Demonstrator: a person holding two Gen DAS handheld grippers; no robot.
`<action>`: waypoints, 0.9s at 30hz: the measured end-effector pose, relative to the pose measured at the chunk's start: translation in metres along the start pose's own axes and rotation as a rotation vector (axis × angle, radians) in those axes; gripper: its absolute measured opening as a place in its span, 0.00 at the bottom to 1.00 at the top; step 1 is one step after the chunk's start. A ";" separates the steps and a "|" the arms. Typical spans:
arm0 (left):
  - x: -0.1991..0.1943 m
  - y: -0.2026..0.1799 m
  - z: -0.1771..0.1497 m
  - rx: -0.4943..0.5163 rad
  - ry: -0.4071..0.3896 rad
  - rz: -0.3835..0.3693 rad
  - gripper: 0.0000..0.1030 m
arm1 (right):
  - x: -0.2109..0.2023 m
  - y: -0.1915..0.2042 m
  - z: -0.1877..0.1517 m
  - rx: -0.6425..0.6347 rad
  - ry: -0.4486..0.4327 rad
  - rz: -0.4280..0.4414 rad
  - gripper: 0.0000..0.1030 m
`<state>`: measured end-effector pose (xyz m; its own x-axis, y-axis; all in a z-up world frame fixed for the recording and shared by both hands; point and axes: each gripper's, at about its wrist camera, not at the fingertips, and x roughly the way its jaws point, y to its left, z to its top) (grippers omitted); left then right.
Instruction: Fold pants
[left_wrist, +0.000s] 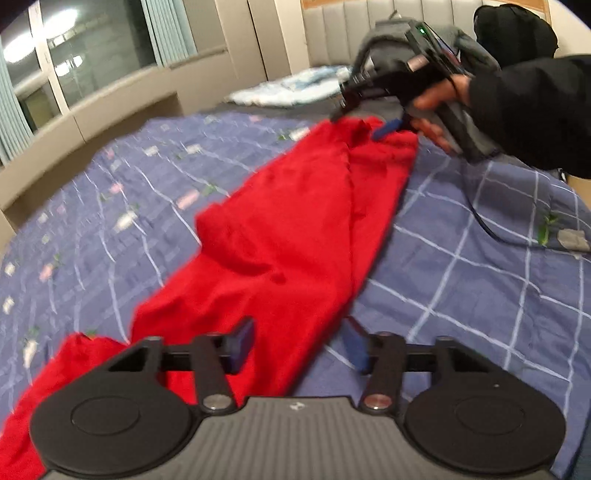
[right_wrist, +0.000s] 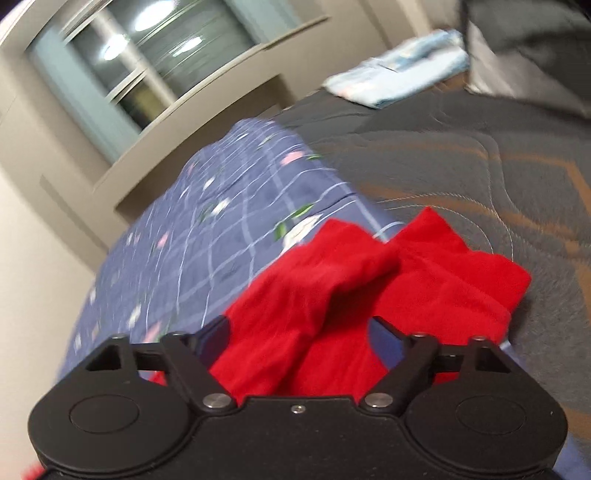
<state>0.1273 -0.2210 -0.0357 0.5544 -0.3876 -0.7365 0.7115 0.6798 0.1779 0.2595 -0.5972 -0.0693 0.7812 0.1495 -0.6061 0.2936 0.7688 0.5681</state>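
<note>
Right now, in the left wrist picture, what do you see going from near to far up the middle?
Left gripper → red pants → right gripper → light blue folded cloth → padded headboard.

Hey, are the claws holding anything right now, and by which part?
Nothing looks clamped: the left claw stands open astride one end of the red pants, and the right claw stands open over the other end.

Indoor light, moderately bright. White ceiling-lamp glare reflected in the dark glass window (left_wrist: 85, 55) at ten o'clock, both views. Motion blur smears the blue checked bedspread (left_wrist: 92, 229); right view softest. Fisheye bends edges; corners vignette black.
</note>
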 end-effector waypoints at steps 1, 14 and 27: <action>0.002 0.001 -0.002 -0.006 0.017 -0.006 0.32 | 0.004 -0.005 0.004 0.051 -0.001 0.004 0.75; -0.014 0.014 0.005 -0.093 0.005 0.023 0.04 | -0.005 0.002 0.045 0.071 -0.105 -0.014 0.09; -0.012 0.012 0.002 -0.093 0.015 0.009 0.04 | -0.072 -0.051 0.031 -0.022 -0.178 -0.159 0.08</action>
<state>0.1298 -0.2097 -0.0232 0.5532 -0.3725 -0.7451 0.6633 0.7381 0.1235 0.2054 -0.6658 -0.0376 0.8116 -0.0845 -0.5781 0.4096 0.7879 0.4599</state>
